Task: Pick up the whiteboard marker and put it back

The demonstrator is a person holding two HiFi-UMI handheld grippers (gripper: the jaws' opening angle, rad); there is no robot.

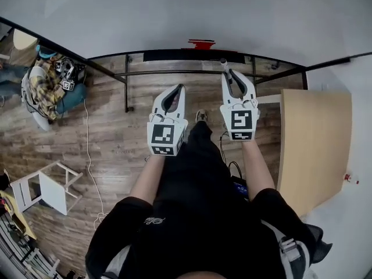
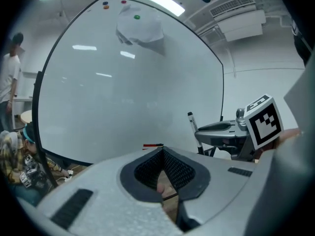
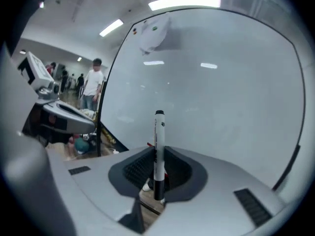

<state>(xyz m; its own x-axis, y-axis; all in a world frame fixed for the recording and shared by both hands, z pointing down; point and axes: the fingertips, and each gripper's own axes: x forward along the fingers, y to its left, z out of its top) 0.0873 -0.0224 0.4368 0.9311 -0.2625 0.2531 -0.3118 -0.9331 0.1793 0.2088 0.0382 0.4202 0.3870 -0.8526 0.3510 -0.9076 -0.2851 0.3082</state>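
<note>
A white whiteboard marker [image 3: 158, 151] with a black cap stands upright between the jaws of my right gripper [image 3: 158, 154], which is shut on its barrel. In the head view the marker [image 1: 224, 65] sticks out past the right gripper [image 1: 231, 74], which is raised toward the whiteboard [image 1: 174, 16]. My left gripper [image 1: 180, 89] is beside it to the left, a little lower. Its jaws meet at the tip with nothing between them [image 2: 162, 151]. The left gripper view shows the right gripper [image 2: 221, 128] with the marker [image 2: 192, 126]. The whiteboard [image 3: 211, 92] fills the view ahead.
A red object [image 1: 201, 43] lies on the whiteboard's ledge. A sheet of paper [image 2: 140, 29] hangs near the board's top. A person [image 1: 46, 86] sits on the floor at the left. A white chair [image 1: 49, 185] lies nearby, and a wooden table [image 1: 317, 144] stands at the right.
</note>
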